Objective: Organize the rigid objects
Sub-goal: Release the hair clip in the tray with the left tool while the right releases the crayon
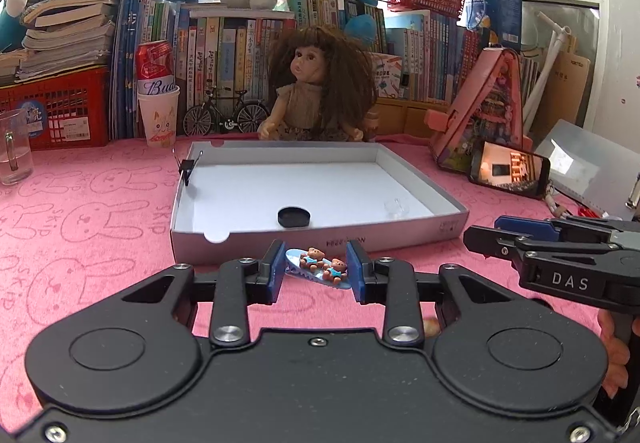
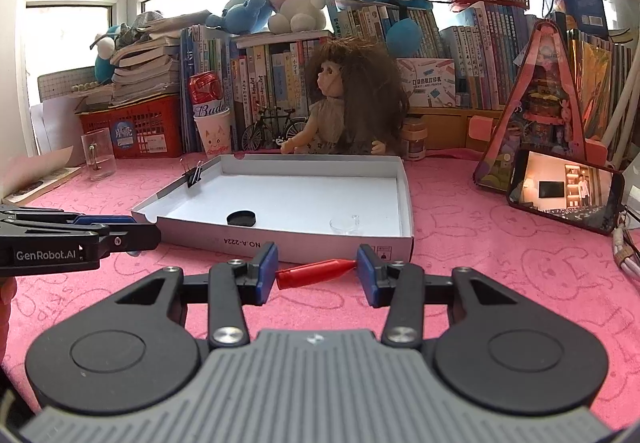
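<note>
A shallow white box [image 1: 208,221] [image 2: 404,203] lies on the pink cloth. In it are a black round cap [image 1: 294,216] [image 2: 241,218] and a clear plastic piece [image 1: 396,208] [image 2: 345,226]; a black binder clip [image 1: 187,167] [image 2: 194,175] sits on its left wall. My left gripper [image 1: 316,269] is open around a blue hair clip with two small bears [image 1: 320,267], lying on the cloth before the box. My right gripper [image 2: 316,271] is open around a red pen cap [image 2: 316,272] on the cloth; its tip meets the right finger.
A doll [image 1: 316,83] [image 2: 348,99] sits behind the box. A phone [image 1: 508,169] [image 2: 564,195] leans on a pink triangular toy house [image 2: 540,111] at right. A paper cup with a red can [image 1: 158,111] and a glass mug [image 1: 14,151] stand at left. Books line the back.
</note>
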Tool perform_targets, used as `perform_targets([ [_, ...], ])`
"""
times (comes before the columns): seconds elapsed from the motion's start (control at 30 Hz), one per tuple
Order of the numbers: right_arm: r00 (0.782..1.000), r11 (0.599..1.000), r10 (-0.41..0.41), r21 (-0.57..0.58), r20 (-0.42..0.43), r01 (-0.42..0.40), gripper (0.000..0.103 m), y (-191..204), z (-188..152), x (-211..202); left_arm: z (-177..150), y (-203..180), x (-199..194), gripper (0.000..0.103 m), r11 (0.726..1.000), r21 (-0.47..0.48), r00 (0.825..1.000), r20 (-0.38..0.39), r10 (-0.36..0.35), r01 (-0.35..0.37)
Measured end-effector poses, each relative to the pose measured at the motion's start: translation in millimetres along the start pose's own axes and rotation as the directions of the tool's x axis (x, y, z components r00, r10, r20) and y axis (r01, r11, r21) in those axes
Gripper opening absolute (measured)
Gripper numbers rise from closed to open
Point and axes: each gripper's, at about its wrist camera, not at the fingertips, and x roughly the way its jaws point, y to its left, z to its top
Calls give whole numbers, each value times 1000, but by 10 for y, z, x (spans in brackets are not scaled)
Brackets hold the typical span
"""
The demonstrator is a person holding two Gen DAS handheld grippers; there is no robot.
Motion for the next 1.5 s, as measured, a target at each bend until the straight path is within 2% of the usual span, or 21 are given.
perform_targets([
  [0.13,1000,999,-18,35,-2,18,48,-70,115,111,141,67,162,31,999,-31,1000,-7,8,-8],
  [0.27,999,992,-33,118,-17,35,48,-208,240,271,277,154,364,31,997,-71,999,-25,21,-23],
  [0.47,996,967,-5,252,-87,27,48,-428,398,611,458,301,734,31,990,-120,995,-75,70,-79],
  [0.63,985,944,-11,322,-173,67,48,-544,442,902,504,459,1028,31,977,-163,984,-137,113,-135],
  [0.8,977,952,-94,270,-192,144,48,-471,480,1031,476,542,1192,31,970,-170,975,-168,147,-175],
  [0.93,968,950,-119,258,-219,175,48,-452,501,1105,453,560,1268,31,967,-163,970,-179,164,-194],
  [1.07,958,932,-104,310,-266,187,48,-525,535,1183,452,575,1339,31,965,-158,965,-195,176,-208],
  [1.23,942,891,-49,412,-331,191,49,-678,610,1294,465,581,1411,31,964,-148,959,-215,187,-221],
  [1.5,930,879,-72,417,-360,229,48,-660,608,1383,479,566,1455,31,965,-128,956,-215,198,-229],
])
